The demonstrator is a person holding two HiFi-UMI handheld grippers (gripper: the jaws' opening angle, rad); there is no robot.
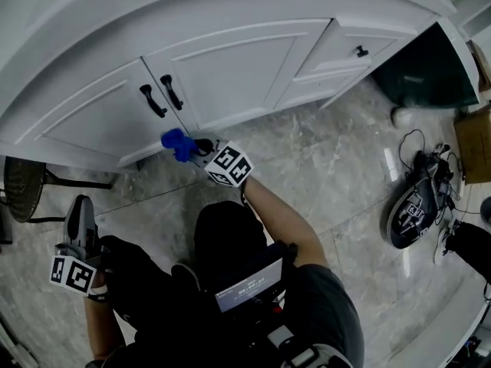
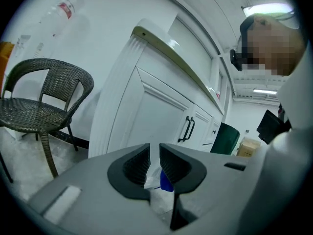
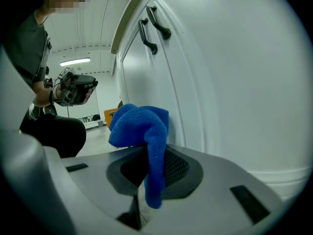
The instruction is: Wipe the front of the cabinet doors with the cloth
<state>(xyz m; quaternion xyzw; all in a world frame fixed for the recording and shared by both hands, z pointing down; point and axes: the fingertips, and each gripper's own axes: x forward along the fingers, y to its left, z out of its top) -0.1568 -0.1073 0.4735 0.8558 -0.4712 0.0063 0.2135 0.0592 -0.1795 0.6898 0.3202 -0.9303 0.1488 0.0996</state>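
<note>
The head view looks steeply down from above the person onto the cabinet doors (image 1: 230, 67) and the floor (image 1: 322, 167). The left gripper view sits low and well back, facing along its tongs toward those doors. The right gripper view, close against a door, looks up along it (the black handles (image 3: 154, 26) and the blue cloth (image 3: 146, 131) appear in all three views).

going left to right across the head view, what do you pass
wicker chair → left gripper → blue cloth, held by the right gripper → drawer knob → green bin → cardboard box
</note>
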